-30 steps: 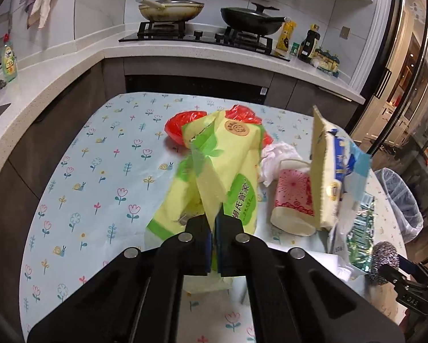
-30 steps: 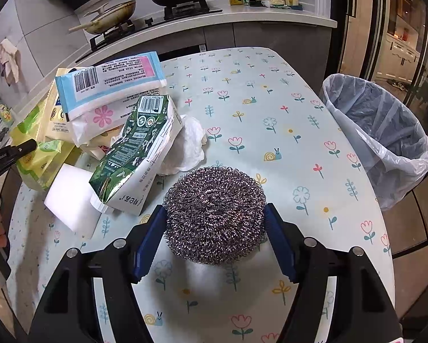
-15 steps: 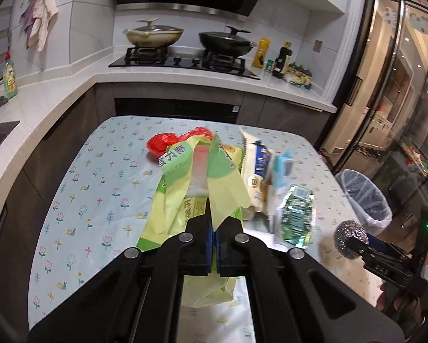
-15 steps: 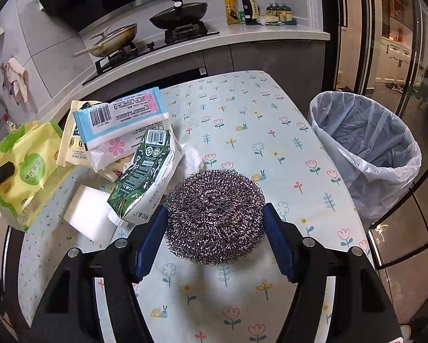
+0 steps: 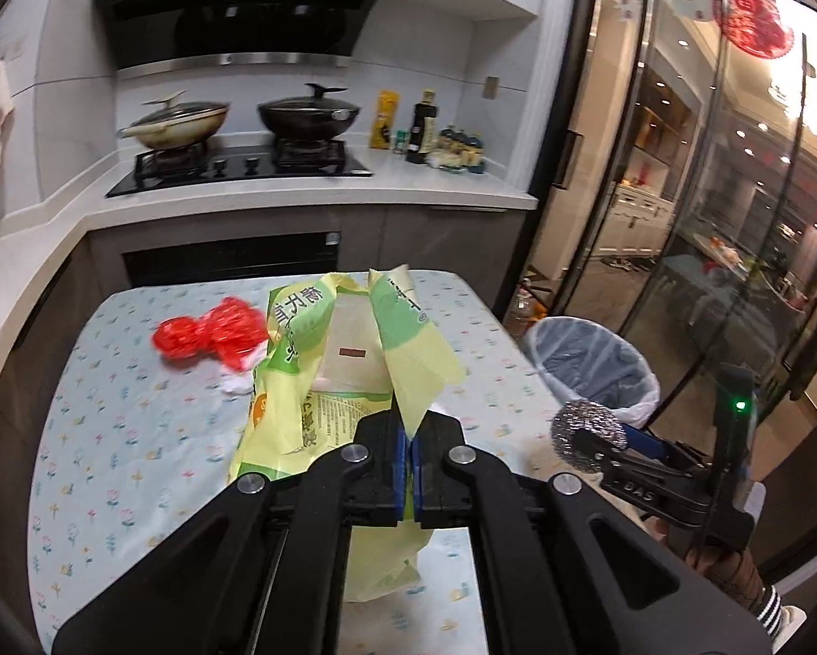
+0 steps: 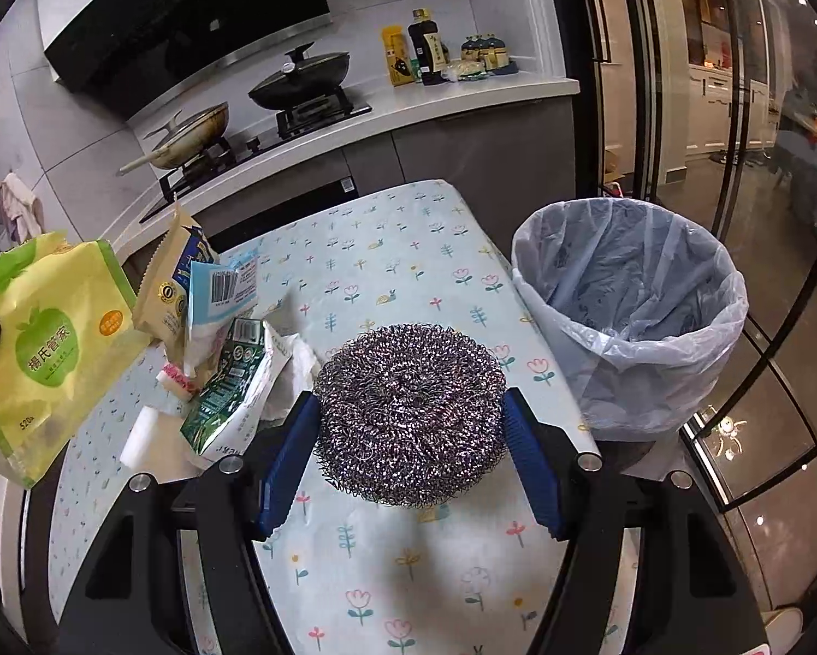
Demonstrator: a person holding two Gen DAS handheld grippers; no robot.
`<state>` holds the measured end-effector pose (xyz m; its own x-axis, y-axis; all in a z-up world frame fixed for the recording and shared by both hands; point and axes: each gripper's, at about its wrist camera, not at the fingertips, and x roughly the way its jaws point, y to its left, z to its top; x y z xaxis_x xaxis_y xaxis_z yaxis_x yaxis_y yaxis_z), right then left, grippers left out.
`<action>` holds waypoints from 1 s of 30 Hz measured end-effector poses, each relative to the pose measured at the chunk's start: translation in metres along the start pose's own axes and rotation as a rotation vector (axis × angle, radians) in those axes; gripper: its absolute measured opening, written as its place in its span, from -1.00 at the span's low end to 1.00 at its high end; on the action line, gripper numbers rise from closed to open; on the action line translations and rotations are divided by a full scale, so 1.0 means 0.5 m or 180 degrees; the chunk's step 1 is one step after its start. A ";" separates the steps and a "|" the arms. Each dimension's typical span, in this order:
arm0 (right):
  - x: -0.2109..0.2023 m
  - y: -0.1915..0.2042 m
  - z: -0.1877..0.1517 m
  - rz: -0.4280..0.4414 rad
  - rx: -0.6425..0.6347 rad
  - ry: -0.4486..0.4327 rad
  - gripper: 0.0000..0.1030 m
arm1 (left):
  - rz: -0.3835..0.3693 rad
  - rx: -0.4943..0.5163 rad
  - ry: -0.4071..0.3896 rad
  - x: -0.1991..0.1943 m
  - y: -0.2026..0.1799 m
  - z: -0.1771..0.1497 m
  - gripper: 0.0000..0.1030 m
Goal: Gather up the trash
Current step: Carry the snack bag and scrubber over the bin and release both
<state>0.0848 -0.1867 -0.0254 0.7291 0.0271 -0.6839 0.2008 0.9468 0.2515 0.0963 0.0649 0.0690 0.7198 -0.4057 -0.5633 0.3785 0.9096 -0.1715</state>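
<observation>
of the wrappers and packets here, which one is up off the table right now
The yellow-green packet, pinched in the left tool and hanging in the air. The tan, blue-white and dark green packets are heaped on the table.

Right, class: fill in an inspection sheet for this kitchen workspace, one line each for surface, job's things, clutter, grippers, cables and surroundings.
Surface: floral tablecloth.
Job's things: yellow-green bag and steel scourer lifted; lined bin beside the table.
Clutter: red plastic, wrappers, white sponge.
Grippers: left gripper shut on the bag; right gripper clamps the scourer.
Cables: nothing seen.
Surroundings: stove with two pans, bottles, glass doors.
</observation>
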 end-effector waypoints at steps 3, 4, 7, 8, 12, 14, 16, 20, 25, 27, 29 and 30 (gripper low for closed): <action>-0.007 -0.039 0.008 -0.0045 0.0090 -0.0046 0.26 | -0.0124 0.0107 0.0010 0.018 -0.053 0.012 -0.99; -0.010 -0.053 0.011 -0.0064 0.0117 -0.0061 0.26 | -0.0168 0.0138 0.0019 0.026 -0.071 0.015 -0.99; -0.016 -0.092 0.018 -0.0126 0.0192 -0.0102 0.26 | -0.0291 0.0258 0.0039 0.054 -0.130 0.025 -0.99; -0.018 -0.105 0.021 -0.0147 0.0221 -0.0118 0.26 | -0.0331 0.0281 0.0043 0.063 -0.146 0.028 -0.99; -0.023 -0.155 0.033 -0.0232 0.0325 -0.0176 0.26 | -0.0476 0.0382 0.0078 0.104 -0.217 0.042 -0.99; -0.025 -0.180 0.042 -0.0276 0.0367 -0.0208 0.26 | -0.0535 0.0430 0.0097 0.127 -0.248 0.049 -0.99; -0.024 -0.202 0.050 -0.0327 0.0395 -0.0232 0.27 | -0.0585 0.0471 0.0115 0.151 -0.274 0.055 -0.99; -0.011 -0.248 0.072 -0.0426 0.0465 -0.0254 0.27 | -0.0698 0.0526 0.0193 0.214 -0.326 0.069 -0.99; 0.023 -0.304 0.101 -0.0512 0.0580 -0.0232 0.27 | -0.0799 0.0558 0.0265 0.291 -0.376 0.084 -0.99; 0.040 -0.321 0.111 -0.0555 0.0610 -0.0197 0.27 | -0.0821 0.0581 0.0298 0.324 -0.392 0.091 -0.99; 0.063 -0.335 0.123 -0.0587 0.0631 -0.0155 0.27 | -0.0801 0.0636 0.0317 0.357 -0.410 0.098 -0.99; 0.074 -0.341 0.129 -0.0596 0.0645 -0.0134 0.27 | -0.0803 0.0657 0.0325 0.374 -0.418 0.101 -0.99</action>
<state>0.1195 -0.3680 -0.0496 0.6927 -0.1596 -0.7034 0.4581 0.8506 0.2582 0.1813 -0.2056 0.0405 0.5305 -0.5951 -0.6037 0.6546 0.7400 -0.1543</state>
